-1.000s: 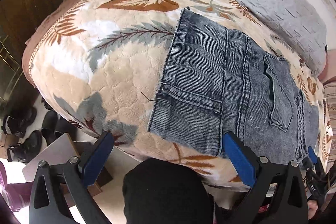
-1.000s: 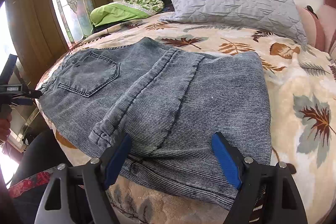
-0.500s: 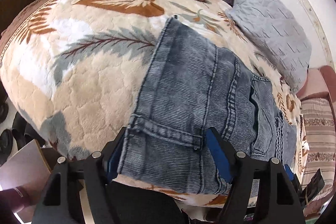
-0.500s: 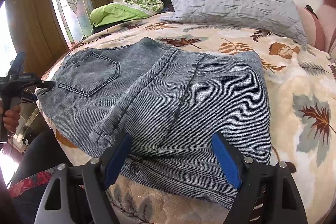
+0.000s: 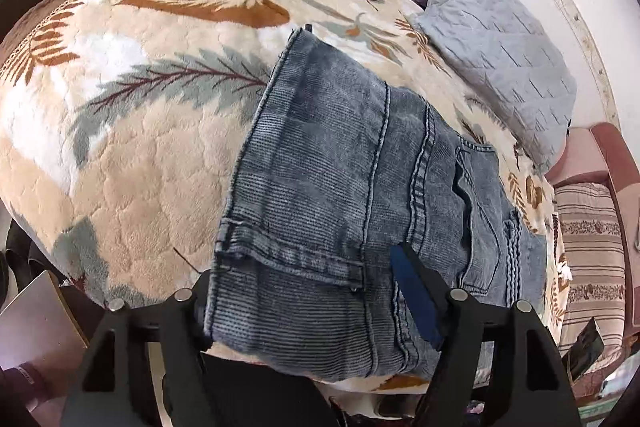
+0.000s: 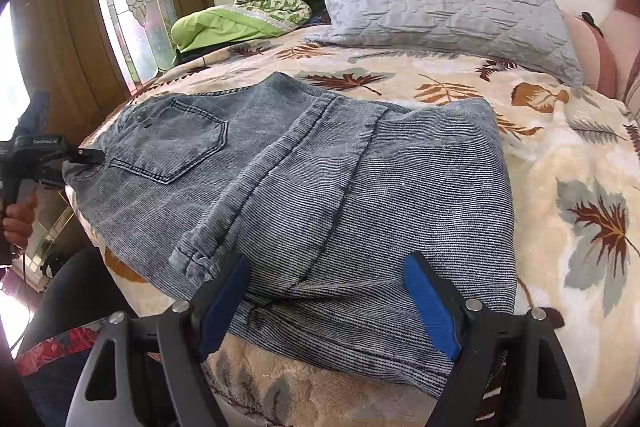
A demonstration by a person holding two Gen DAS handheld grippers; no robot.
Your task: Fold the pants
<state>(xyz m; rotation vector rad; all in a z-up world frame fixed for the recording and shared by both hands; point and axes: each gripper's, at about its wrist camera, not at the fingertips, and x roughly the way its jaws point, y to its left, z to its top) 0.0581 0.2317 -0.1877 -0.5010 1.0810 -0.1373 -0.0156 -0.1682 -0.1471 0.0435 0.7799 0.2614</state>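
The pants (image 5: pixel 344 211) lie folded on the bed (image 5: pixel 132 163) near the grey pillow (image 5: pixel 496 47); the denim looks thick, soft and rather heavy, best taken at a hemmed edge. The left tool (image 5: pixel 304 291) is open around one denim end, and the right tool (image 6: pixel 328 303) stands open over the opposite end.

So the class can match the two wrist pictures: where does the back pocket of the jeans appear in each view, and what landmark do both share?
Left wrist view: the back pocket lies right of centre, beyond the gripper's right finger.
Right wrist view: the back pocket lies upper left, near the left gripper.
Shared landmark: the grey quilted pillow.
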